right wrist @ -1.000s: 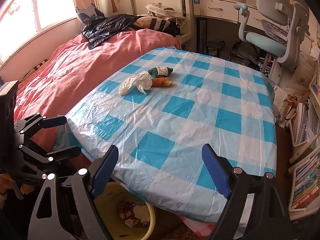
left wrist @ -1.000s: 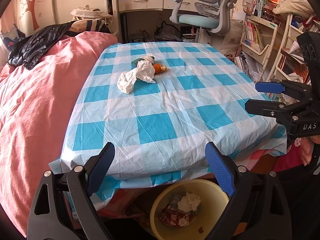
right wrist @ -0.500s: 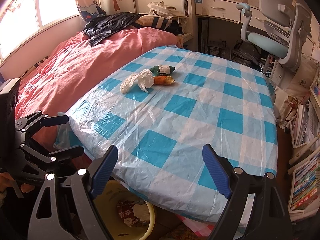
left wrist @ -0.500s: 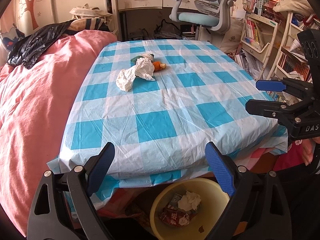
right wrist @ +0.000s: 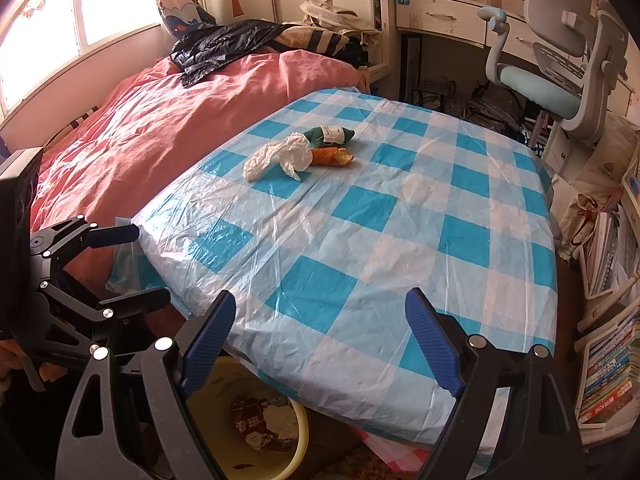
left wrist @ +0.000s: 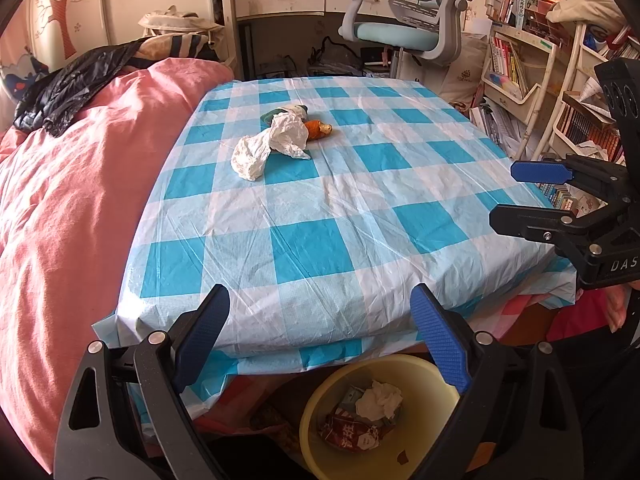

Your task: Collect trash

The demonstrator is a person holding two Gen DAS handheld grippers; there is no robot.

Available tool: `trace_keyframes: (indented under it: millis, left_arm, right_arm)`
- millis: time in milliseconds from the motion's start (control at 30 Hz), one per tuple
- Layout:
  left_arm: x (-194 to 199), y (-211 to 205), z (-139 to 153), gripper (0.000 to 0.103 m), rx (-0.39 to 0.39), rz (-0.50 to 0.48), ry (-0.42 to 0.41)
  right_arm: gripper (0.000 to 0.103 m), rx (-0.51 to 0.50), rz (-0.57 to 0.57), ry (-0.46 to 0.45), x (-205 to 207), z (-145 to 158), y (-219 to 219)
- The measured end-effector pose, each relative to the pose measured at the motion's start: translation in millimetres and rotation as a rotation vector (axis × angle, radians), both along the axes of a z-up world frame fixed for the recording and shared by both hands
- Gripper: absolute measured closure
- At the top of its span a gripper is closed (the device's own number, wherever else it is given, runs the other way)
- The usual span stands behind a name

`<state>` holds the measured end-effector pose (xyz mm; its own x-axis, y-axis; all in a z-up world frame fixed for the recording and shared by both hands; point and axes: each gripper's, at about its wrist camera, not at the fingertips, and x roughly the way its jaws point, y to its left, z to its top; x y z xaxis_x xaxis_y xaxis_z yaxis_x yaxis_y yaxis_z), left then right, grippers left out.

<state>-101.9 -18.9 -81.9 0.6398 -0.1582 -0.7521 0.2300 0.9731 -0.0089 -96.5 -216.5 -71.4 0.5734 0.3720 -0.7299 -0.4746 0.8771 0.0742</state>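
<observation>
Three pieces of trash lie together at the far left of the checked table [left wrist: 320, 220]: a crumpled white tissue [left wrist: 272, 146] [right wrist: 280, 156], an orange wrapper [left wrist: 318, 130] [right wrist: 332, 156] and a green wrapper with a white label [left wrist: 280, 112] [right wrist: 330, 135]. A yellow bin [left wrist: 384, 360] [right wrist: 305, 430] stands on the floor under the near edge, holding a red packet and a tissue. My left gripper [left wrist: 320, 320] [right wrist: 148, 266] hovers open over the near edge, nothing between its blue pads. My right gripper [right wrist: 320, 312] [left wrist: 516, 198] is open beside it, also empty, far from the trash.
A bed with a pink duvet [left wrist: 72, 208] and a black jacket [left wrist: 68, 92] runs along the table's left side. Behind the table are a desk and a light blue office chair [left wrist: 404, 36]. Book racks [right wrist: 608, 360] crowd the right side.
</observation>
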Motion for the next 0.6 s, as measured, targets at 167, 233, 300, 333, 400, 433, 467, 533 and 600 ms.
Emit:
trace_keyframes:
  millis: [167, 233, 300, 333, 400, 433, 467, 533, 600]
  left_arm:
    - [1.1, 4.4, 1.2, 0.015, -0.018, 0.006, -0.001]
    - [8.8, 13.4, 5.8, 0.015, -0.034, 0.02, 0.011]
    - [21.2, 23.1, 13.6, 0.015, -0.024, 0.05, 0.006]
    - [28.5, 28.3, 17.0, 0.015, -0.019, 0.064, 0.005]
    - [49.8, 36.9, 21.8, 0.015, -0.009, 0.081, 0.01]
    - [62.0, 39.2, 23.7, 0.015, 0.003, 0.084, 0.011]
    - [75.0, 40.3, 23.1, 0.015, 0.022, 0.087, 0.01]
    - [101.4, 40.5, 20.0, 0.015, 0.037, 0.084, 0.029]
    - [126.4, 35.8, 17.7, 0.015, 0.047, 0.071, 0.035]
  right_arm:
    - [0.02, -0.004, -0.008, -0.005, 0.2, 1.0, 0.0]
    - [0.02, 0.01, -0.015, -0.013, 1.2, 3.8, -1.8]
    - [0.02, 0.02, -0.019, -0.02, 2.9, 6.4, -2.7]
    - [0.02, 0.018, -0.019, -0.024, 4.6, 7.0, -2.2]
    - [0.02, 0.015, -0.015, -0.027, 9.0, 7.4, -2.1]
    - [0.02, 0.015, -0.014, -0.025, 12.2, 6.9, -2.7]
    - [0.02, 0.014, -0.015, -0.02, 16.1, 6.0, -3.6]
    - [0.02, 0.01, -0.012, -0.01, 22.5, 3.8, -4.7]
    - [0.02, 0.006, -0.006, -0.003, 27.5, 1.9, -5.1]
